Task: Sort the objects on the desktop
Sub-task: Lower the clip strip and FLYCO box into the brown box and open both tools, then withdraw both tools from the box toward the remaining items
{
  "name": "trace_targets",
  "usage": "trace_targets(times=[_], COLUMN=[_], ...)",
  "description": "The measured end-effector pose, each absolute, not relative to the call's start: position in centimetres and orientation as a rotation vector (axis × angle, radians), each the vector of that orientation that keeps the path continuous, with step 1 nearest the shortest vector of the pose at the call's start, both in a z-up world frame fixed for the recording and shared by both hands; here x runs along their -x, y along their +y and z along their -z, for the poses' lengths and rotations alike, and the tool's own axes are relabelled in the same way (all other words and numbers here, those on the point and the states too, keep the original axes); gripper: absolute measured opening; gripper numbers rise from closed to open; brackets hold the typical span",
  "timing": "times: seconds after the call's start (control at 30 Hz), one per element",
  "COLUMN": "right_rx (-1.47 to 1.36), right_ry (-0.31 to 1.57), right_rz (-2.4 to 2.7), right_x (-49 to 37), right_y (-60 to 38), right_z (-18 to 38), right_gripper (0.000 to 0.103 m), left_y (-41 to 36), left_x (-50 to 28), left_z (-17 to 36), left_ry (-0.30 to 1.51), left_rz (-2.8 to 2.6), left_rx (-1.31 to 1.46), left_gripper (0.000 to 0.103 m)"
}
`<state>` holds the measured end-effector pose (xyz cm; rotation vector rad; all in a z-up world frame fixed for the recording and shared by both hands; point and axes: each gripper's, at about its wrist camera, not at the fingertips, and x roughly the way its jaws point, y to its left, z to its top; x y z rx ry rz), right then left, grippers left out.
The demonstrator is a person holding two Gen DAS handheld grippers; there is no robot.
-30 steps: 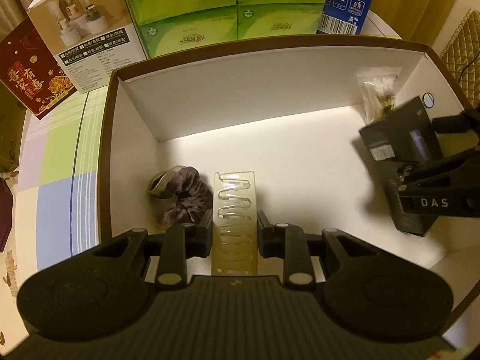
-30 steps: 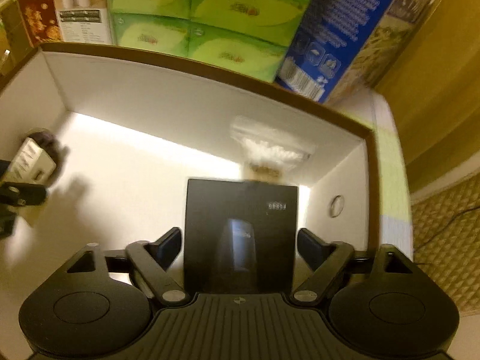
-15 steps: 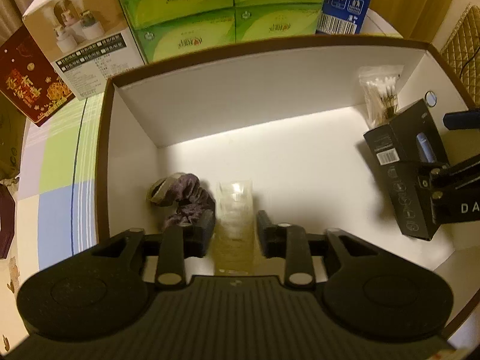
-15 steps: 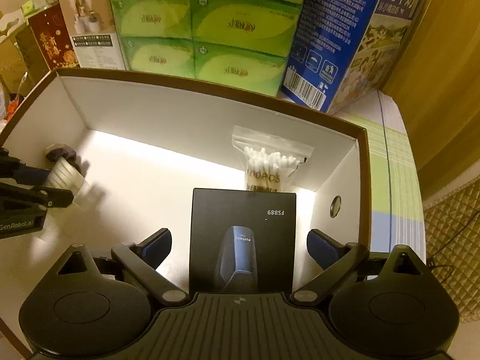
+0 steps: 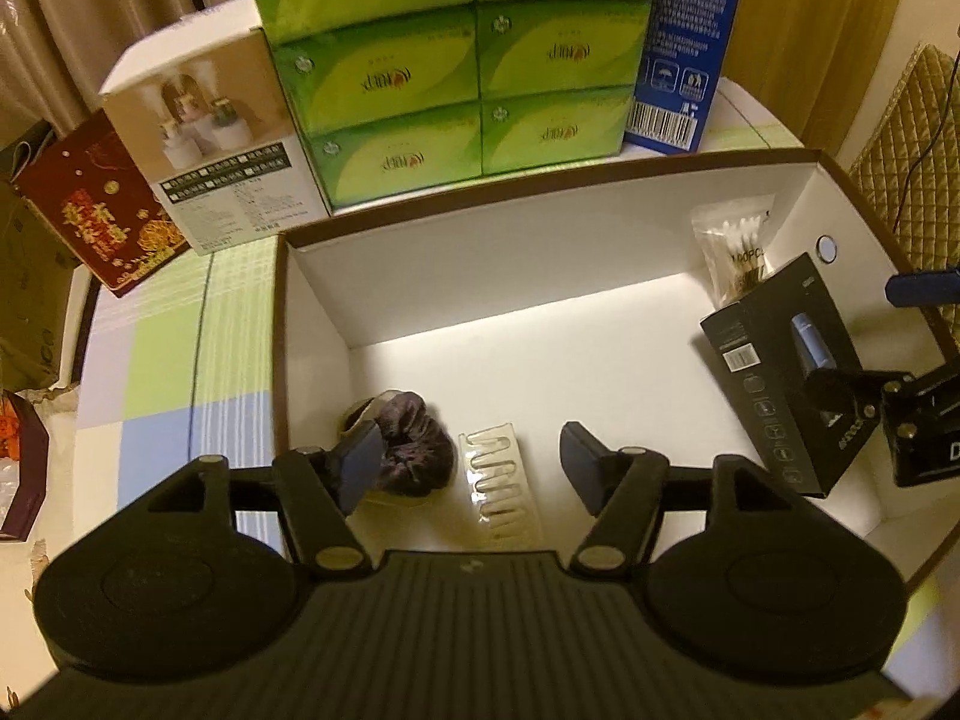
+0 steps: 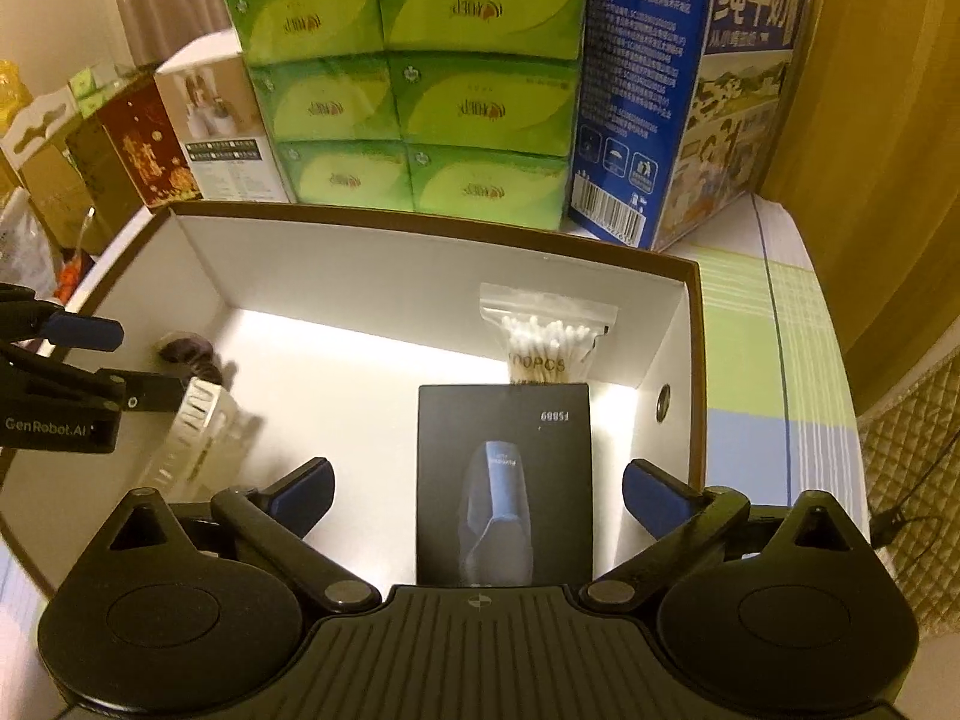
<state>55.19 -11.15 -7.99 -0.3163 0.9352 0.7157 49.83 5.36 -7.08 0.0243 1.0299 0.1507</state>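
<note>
Releasing step: left tool [image 5: 474,465] opening over clear plastic clip tray [image 5: 501,489]; right tool [image 6: 477,495] opening around black product box [image 6: 504,480]. Next: withdrawing, seeking unsorted items.

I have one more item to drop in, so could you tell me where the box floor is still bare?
The widest bare floor is the middle of the white box, between the clear clip pack and the black carton, up to the back wall. The left end is crowded by the dark scrunchie, the right by the cotton swab bag.
</note>
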Motion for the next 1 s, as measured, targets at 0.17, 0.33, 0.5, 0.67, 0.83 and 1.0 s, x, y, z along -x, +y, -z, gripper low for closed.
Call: trace_targets(times=[0.17, 0.33, 0.5, 0.67, 0.83, 1.0], right_rx=[0.274, 0.239, 0.215, 0.201, 0.160, 0.129], right_ry=[0.938, 0.932, 0.920, 0.908, 0.906, 0.899], right_rz=[-0.732, -0.735, -0.733, -0.728, -0.738, -0.747], right_x=[-53.8, -52.4, -50.9, -49.3, -47.7, -46.0], right_y=[-12.3, -13.5, -14.4, -15.1, -16.0, -16.7], right_z=[7.2, 6.5, 5.7, 4.9, 4.1, 3.3], right_gripper=[0.101, 0.101, 0.101, 0.101, 0.101, 0.101], left_y=[5.2, 4.7, 4.1, 3.1, 2.3, 1.4], left_x=[-48.3, -46.7, -45.0, -43.2, -41.4, -39.3], left_z=[5.7, 4.4, 3.1, 1.9, 0.9, 0.2], left_ry=[1.013, 0.987, 0.958, 0.939, 0.922, 0.909], left_rz=[-0.165, -0.170, -0.169, -0.171, -0.174, -0.162], left_rx=[-0.033, -0.050, -0.051, -0.047, -0.040, -0.036], left_gripper=[0.073, 0.075, 0.081, 0.082, 0.085, 0.085])
